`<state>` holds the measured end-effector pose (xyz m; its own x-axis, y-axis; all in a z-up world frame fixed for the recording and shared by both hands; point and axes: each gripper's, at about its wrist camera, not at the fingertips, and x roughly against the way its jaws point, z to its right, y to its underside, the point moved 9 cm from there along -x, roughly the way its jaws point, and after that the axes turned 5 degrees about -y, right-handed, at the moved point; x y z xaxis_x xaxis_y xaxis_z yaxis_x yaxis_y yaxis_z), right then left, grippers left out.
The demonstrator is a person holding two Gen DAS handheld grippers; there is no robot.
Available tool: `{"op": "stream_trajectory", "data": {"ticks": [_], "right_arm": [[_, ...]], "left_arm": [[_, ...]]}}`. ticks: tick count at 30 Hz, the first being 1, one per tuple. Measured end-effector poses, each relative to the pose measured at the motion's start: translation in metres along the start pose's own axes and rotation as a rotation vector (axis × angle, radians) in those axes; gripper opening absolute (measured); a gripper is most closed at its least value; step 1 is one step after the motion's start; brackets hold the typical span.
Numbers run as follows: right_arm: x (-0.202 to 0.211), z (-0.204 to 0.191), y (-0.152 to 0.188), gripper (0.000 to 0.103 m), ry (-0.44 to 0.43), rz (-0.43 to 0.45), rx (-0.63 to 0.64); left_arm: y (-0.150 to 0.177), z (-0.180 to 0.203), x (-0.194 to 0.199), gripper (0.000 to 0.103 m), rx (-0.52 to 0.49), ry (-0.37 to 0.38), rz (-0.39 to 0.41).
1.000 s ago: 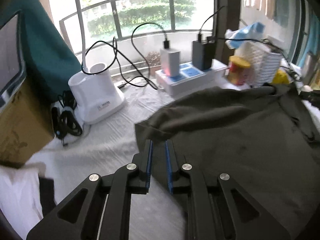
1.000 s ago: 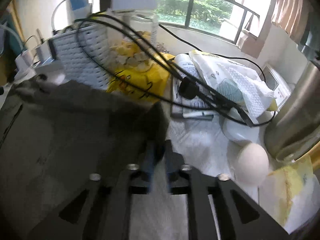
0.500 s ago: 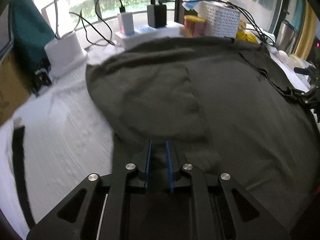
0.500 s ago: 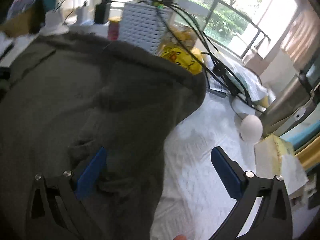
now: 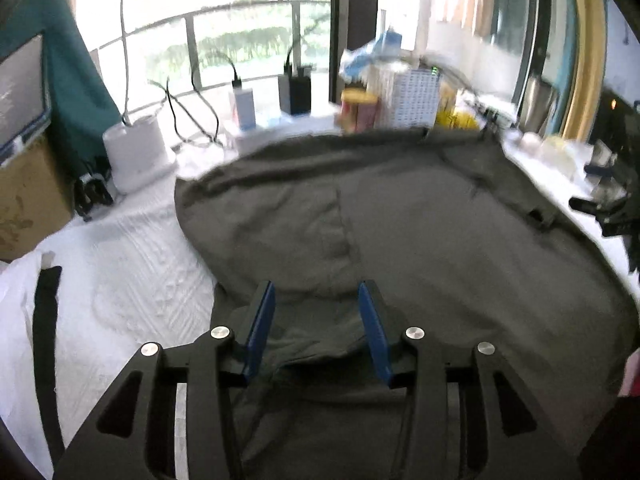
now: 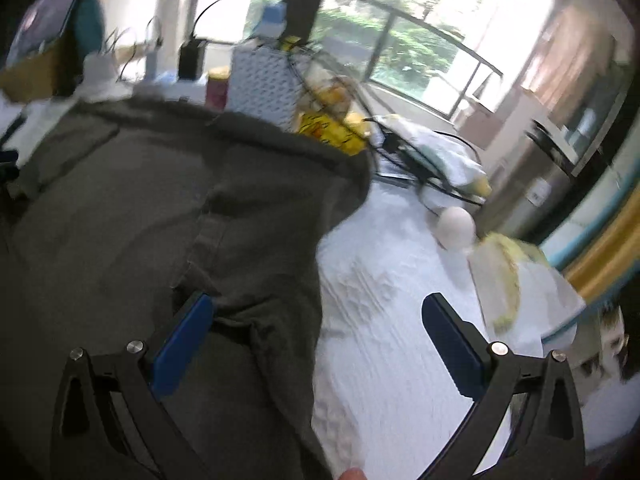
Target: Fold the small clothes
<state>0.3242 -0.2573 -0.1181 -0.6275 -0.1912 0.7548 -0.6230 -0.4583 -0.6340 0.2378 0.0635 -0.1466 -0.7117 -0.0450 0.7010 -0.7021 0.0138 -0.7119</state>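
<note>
Your left gripper (image 5: pixel 316 312) has just been opening over the shirt (image 5: pixel 420 240); nothing is pinched. Your right gripper (image 6: pixel 316 320) stands spread wide at the shirt's edge. A fold seems laid; next, regrip for another.

The right gripper (image 6: pixel 316 312) stood wide open over the edge of the dark grey garment (image 6: pixel 160 208), nothing clamped. Right of the garment lay a white cloth (image 6: pixel 384 280); beyond it, an egg (image 6: pixel 456 226).

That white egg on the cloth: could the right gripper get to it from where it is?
Probably yes. The egg lies ahead of the open right gripper, with only bare white cloth between; black cables sit just behind it.
</note>
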Motion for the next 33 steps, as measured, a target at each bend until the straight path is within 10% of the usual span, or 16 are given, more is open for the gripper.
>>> {"op": "stream_trajectory", "data": {"ticks": [6, 19, 33], "right_arm": [[0.037, 0.000, 0.010, 0.103, 0.042, 0.061, -0.090], [0.106, 0.008, 0.069, 0.102, 0.041, 0.079, -0.133], [0.112, -0.010, 0.162, 0.073, -0.060, -0.004, -0.252]], "left_arm": [[0.002, 0.012, 0.031, 0.066, 0.033, 0.038, 0.058], [0.038, 0.033, 0.091, 0.067, 0.045, 0.062, 0.132], [0.080, 0.048, 0.123, 0.067, 0.016, 0.060, 0.147]]}}
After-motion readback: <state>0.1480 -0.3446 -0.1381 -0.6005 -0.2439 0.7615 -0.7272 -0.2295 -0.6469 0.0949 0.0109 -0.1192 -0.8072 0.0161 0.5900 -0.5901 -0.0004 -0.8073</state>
